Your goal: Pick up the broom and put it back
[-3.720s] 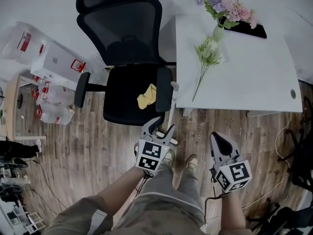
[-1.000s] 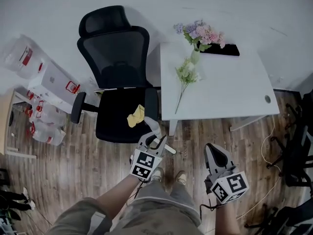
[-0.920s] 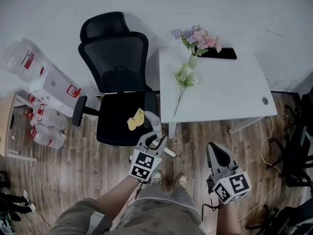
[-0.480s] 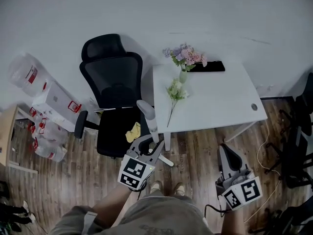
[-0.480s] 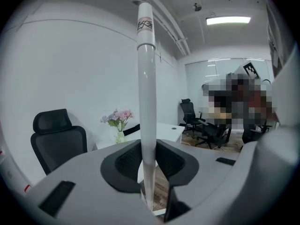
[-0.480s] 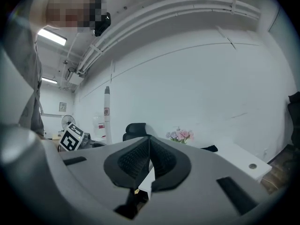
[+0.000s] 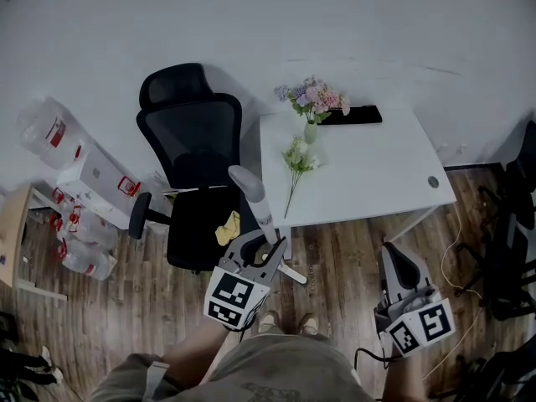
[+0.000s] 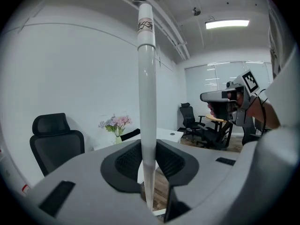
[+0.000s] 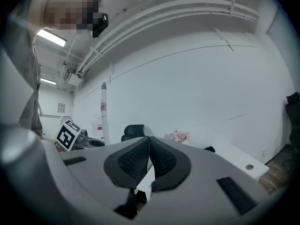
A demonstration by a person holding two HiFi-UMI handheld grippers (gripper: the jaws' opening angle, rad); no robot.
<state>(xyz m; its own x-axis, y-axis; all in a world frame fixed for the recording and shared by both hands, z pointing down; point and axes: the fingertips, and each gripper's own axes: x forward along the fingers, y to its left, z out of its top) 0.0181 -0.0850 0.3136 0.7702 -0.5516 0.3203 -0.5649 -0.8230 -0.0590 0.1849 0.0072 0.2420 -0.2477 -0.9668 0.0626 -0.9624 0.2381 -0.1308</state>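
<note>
White broom handle (image 8: 146, 102) stands upright, clamped in our left gripper (image 7: 266, 245); our right gripper (image 7: 394, 258) is just pinched closed on nothing.

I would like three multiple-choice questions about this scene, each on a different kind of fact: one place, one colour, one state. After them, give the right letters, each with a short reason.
1. Where on the black chair does the yellow cloth lie?
A. on the headrest
B. on the seat
C. on an armrest

2. What colour is the broom handle?
A. white
B. red
C. black

3. What is the state of the left gripper?
A. open, with nothing between the jaws
B. shut, with nothing between the jaws
C. shut on the broom handle

Answers:
1. B, because the head view shows the cloth crumpled on the seat, below the backrest.
2. A, because the left gripper view shows a white pole with only a small printed band near its top.
3. C, because in the left gripper view both pads press on the handle, which stands upright between them.
</note>
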